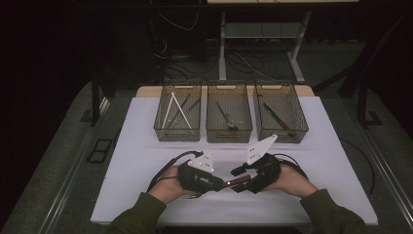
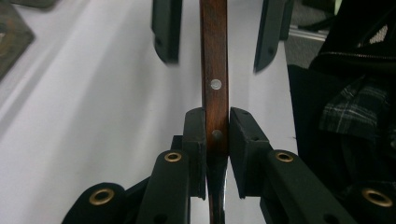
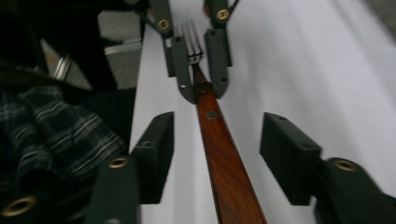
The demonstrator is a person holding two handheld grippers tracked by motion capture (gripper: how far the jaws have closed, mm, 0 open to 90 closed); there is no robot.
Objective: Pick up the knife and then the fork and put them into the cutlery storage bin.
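A: White table (image 1: 146,156) sitting in a dark room, three wire baskets (image 1: 229,111) lining its far edge.

B: Grippers?

A: Left gripper (image 2: 217,135) is clamping a wooden-handled fork (image 2: 214,70) near its neck, above the near middle of the table. Right gripper (image 3: 217,154) is standing apart, pads flanking the handle, not touching.

B: Fork's pose?

A: Lying roughly level, bridging both grippers.

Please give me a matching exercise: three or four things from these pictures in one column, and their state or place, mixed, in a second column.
1. left gripper
2. right gripper
3. fork
4. white sticks

a. jaws apart, either side of the wooden handle
b. in the left basket
c. shut on the fork
d. held above the table, between both grippers

Pairs: 1-c, 2-a, 3-d, 4-b
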